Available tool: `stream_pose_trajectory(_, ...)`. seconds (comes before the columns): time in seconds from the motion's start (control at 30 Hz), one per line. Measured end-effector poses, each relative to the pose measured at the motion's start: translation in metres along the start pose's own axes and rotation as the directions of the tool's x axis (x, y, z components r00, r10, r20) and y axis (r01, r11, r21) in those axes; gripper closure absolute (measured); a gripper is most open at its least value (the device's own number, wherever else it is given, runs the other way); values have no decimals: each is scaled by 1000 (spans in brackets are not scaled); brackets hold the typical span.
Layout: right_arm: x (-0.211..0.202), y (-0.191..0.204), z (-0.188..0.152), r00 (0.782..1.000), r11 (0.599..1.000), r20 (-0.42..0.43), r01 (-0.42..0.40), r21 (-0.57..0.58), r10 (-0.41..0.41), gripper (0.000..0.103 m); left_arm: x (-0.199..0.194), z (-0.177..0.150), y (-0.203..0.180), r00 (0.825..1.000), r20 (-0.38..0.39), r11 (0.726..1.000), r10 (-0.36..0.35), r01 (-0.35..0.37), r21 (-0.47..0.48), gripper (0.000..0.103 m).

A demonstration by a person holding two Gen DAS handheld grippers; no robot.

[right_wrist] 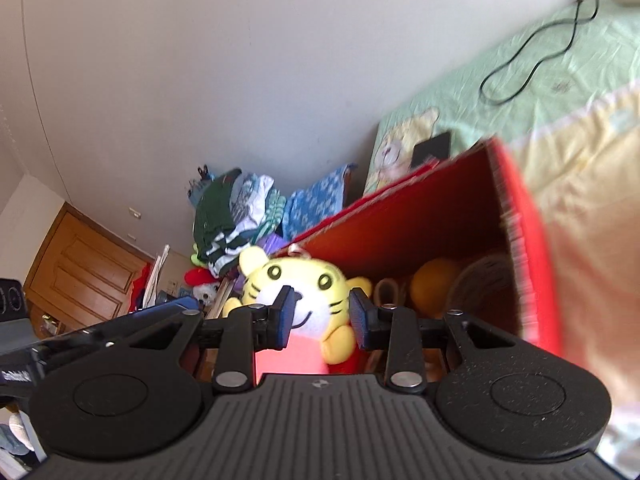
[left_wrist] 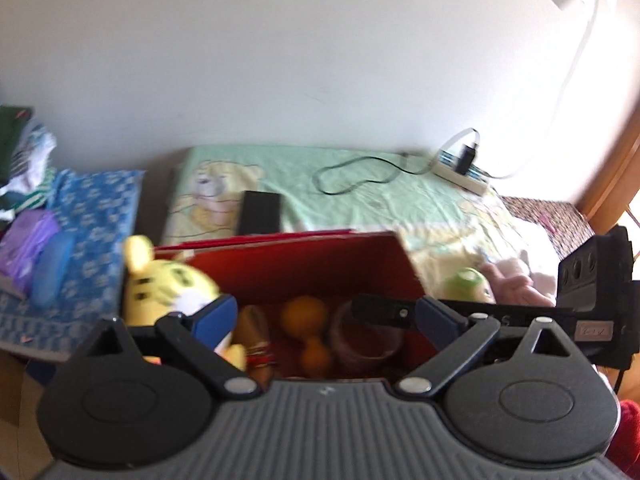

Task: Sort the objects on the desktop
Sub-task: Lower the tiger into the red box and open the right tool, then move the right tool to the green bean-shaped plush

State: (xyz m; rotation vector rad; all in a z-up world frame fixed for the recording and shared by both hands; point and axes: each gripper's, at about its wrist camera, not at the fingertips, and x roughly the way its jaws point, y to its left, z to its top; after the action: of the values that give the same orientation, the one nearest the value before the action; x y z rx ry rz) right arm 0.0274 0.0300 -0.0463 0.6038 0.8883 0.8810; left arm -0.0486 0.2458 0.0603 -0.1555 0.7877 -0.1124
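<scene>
A yellow tiger plush [right_wrist: 304,292] sits between the blue pads of my right gripper [right_wrist: 320,318], which is shut on its body at the left rim of a red box [right_wrist: 524,232]. The plush also shows in the left wrist view [left_wrist: 164,280], left of the box [left_wrist: 304,264]. My left gripper [left_wrist: 326,316] is open and empty over the box opening. Inside the box lie oranges [left_wrist: 304,316], a clear cup [left_wrist: 360,336] and a brown item [left_wrist: 252,332]. The right gripper's body [left_wrist: 592,304] shows at the right edge.
A green bear-print sheet [left_wrist: 360,188] covers the table, with a black case [left_wrist: 260,212], a black cable [left_wrist: 360,176] and a power strip [left_wrist: 464,176]. A green and pink plush pile [left_wrist: 492,284] lies right of the box. Blue cloth and clothes [left_wrist: 80,208] lie left.
</scene>
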Motion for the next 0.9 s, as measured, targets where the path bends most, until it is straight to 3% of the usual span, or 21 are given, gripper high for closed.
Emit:
stream_pose_trajectory(0.17, -64, -39, 5, 993, 996, 69, 95, -5, -94, 69, 21, -9, -72, 997, -30, 991, -70, 73, 109, 6)
stream_pose_trajectory(0.37, -120, -96, 5, 958, 961, 71, 278, -10, -276, 69, 54, -29, -149, 988, -87, 974, -124, 139, 181, 6)
stream_pose_trajectory(0.5, -137, -128, 16, 957, 958, 47, 282, 53, -285, 69, 92, -37, -181, 983, -140, 978, -123, 144, 148, 6)
stream_pose_trajectory(0.6, -139, -137, 31, 956, 957, 43, 287, 50, -289, 69, 121, -40, -197, 984, -154, 988, -89, 108, 115, 5)
stream_pose_trajectory(0.83, -123, -159, 73, 958, 951, -48, 287, 114, -284, 67, 172, -29, -198, 977, -207, 999, -50, 48, -16, 5)
stream_pose_trajectory(0.9, -114, -159, 82, 955, 952, -78, 292, 92, -286, 60, 182, -25, -198, 979, -206, 1000, -13, 8, -27, 5)
